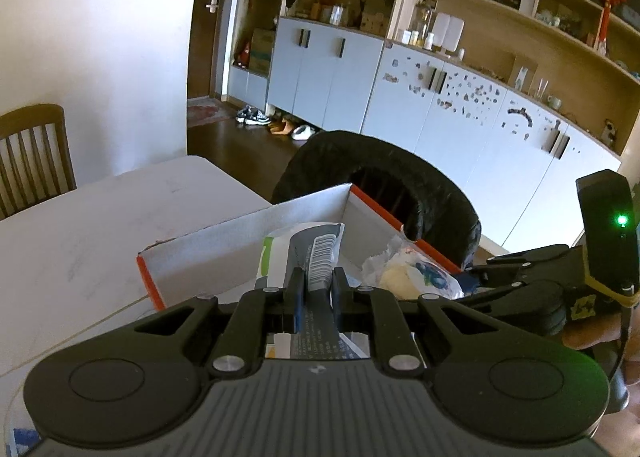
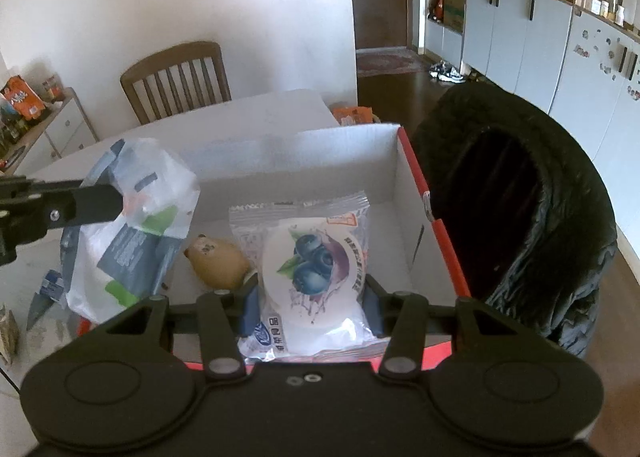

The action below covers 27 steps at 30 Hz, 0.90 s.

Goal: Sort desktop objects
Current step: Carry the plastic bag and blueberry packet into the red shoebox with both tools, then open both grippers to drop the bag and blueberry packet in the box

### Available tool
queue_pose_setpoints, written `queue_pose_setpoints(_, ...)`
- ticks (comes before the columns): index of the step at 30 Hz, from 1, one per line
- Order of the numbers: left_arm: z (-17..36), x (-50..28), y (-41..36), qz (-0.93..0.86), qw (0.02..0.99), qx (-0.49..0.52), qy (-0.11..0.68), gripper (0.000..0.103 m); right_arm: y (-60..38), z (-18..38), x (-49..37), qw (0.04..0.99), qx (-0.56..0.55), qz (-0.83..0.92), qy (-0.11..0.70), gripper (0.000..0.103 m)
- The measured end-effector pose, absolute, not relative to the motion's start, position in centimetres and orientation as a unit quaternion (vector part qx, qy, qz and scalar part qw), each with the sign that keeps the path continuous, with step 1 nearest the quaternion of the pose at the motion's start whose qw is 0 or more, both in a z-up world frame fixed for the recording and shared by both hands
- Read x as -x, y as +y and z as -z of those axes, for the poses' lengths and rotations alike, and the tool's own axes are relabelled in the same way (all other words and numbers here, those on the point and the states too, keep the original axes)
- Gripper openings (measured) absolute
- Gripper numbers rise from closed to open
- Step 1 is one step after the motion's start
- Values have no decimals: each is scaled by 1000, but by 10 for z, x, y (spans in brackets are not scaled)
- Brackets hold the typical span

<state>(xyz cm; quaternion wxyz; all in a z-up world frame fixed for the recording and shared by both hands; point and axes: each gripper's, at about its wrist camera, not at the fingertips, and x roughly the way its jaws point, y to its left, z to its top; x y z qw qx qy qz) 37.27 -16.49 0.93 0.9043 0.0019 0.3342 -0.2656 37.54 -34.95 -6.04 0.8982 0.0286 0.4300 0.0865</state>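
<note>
The clear plastic snack packet printed with blueberries [image 2: 310,277] sits between the pads of the right gripper [image 2: 310,307], whose jaws stand partly open and press on its two sides, so the packet is held above the near edge of the white cardboard box with red-orange outer edges [image 2: 404,185]. The left gripper [image 1: 316,289] has its jaws nearly closed, pinching the thin white, grey and green plastic wrapper with a barcode [image 1: 320,253]; from the right wrist view that crinkled bag [image 2: 136,225] hangs over the box's left wall. Down on the box floor lies a tan, speckled, pear-like lump [image 2: 218,265], just beside the blueberry packet. The box rests on a pale tabletop [image 1: 80,237], with a black padded jacket [image 2: 520,217] draped over something close against its right side and a brown slatted wooden chair [image 2: 180,77] beyond the table.

Judging by this, both items are about to be dropped in. The risks: the slack wrapper is held only by a corner, so it could catch on the box wall and spill outside; the slippery packet could slide from the light side grip before it clears the rim; and the two grippers are close, so they might knock together over the box
</note>
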Motion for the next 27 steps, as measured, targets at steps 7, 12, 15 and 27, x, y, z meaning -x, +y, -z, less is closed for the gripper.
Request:
queue_pose_setpoints(7, 6, -396, -181, 258, 900, -24, 351, 12, -354, 73, -392, 889, -16, -98, 447, 49)
queue_pose_setpoints(12, 16, -408, -191, 257, 896, -46, 360, 12, -354, 82, -400, 881, -4, -102, 461, 49)
queue_pose_setpoints(15, 24, -415, -200, 262, 887, -62, 375, 12, -352, 88, -403, 876, 6, -109, 470, 49)
queue_pose_setpoints(27, 52, -426, -211, 267, 866, -81, 414, 13, -355, 102, -409, 869, 18, -109, 483, 50)
